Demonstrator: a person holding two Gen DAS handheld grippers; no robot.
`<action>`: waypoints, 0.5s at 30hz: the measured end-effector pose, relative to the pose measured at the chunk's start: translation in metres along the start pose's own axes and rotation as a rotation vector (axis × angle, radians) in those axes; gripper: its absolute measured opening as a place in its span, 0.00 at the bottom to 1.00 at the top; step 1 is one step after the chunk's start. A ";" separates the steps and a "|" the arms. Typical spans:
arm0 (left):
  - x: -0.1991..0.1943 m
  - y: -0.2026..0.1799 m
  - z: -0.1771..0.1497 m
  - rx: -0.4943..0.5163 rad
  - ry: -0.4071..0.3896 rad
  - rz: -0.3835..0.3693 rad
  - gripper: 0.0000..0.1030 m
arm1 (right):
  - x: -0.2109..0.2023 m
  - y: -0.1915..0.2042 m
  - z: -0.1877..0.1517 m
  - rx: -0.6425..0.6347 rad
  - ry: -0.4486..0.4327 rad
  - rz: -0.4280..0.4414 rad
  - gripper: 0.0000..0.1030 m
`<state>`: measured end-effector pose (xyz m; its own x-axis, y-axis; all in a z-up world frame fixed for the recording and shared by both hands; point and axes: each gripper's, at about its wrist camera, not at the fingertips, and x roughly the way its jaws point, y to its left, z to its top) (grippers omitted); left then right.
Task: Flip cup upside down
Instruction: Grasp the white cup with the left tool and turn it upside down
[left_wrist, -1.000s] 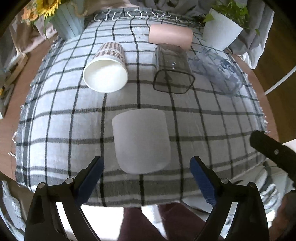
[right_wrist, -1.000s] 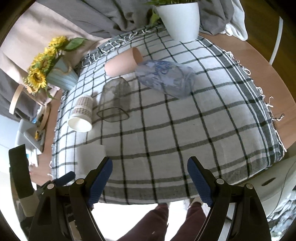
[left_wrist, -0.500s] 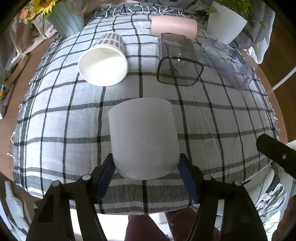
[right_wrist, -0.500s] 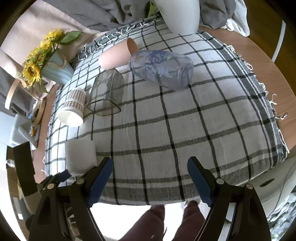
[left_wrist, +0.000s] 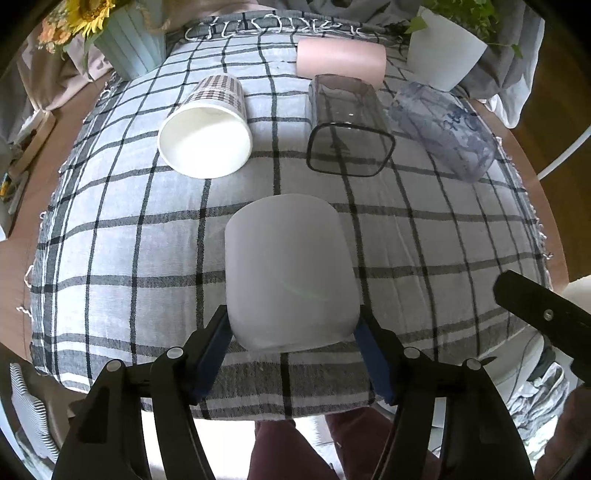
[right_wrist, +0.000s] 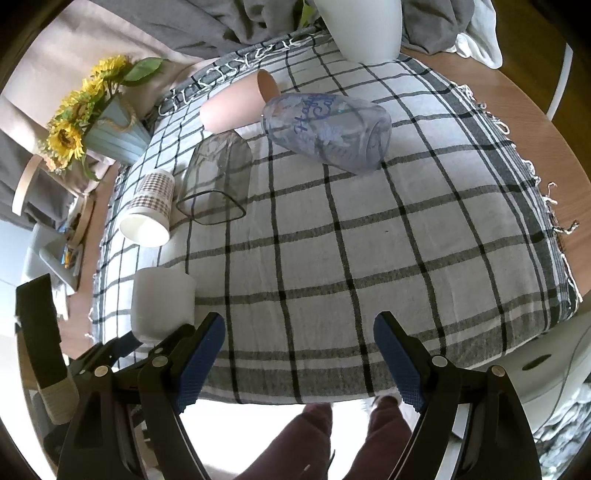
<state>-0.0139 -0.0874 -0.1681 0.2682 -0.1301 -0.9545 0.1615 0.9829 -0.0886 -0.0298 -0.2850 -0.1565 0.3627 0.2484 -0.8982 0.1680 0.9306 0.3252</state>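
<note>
A frosted white cup (left_wrist: 290, 269) lies on its side on the checked cloth, near the table's front edge. My left gripper (left_wrist: 291, 332) is shut on its near end, blue pads pressed on both sides. The same cup shows at the left of the right wrist view (right_wrist: 162, 302). My right gripper (right_wrist: 299, 354) is open and empty above the front edge of the cloth, to the right of the cup.
Lying on the checked cloth (left_wrist: 110, 240) are a paper cup with a checked band (left_wrist: 207, 129), a dark clear square cup (left_wrist: 347, 129), a pink cup (left_wrist: 340, 61) and a bluish printed glass (left_wrist: 443, 129). A sunflower vase (left_wrist: 129, 40) and a white plant pot (left_wrist: 443, 62) stand at the back.
My left gripper moved forward and closed its jaws on the frosted white cup. My right gripper stayed open and shifted a little over the cloth.
</note>
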 end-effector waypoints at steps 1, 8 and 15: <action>-0.001 0.000 0.000 -0.002 0.007 -0.010 0.64 | 0.000 0.000 0.000 0.002 0.000 0.003 0.81; -0.005 0.003 0.006 -0.020 0.041 -0.053 0.64 | -0.005 0.003 0.005 0.012 -0.014 0.028 0.81; -0.004 0.004 0.020 -0.018 0.029 -0.059 0.64 | -0.008 0.004 0.011 0.032 -0.030 0.045 0.81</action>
<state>0.0051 -0.0860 -0.1592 0.2311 -0.1841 -0.9554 0.1586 0.9759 -0.1497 -0.0214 -0.2865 -0.1452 0.3979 0.2815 -0.8732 0.1799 0.9093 0.3752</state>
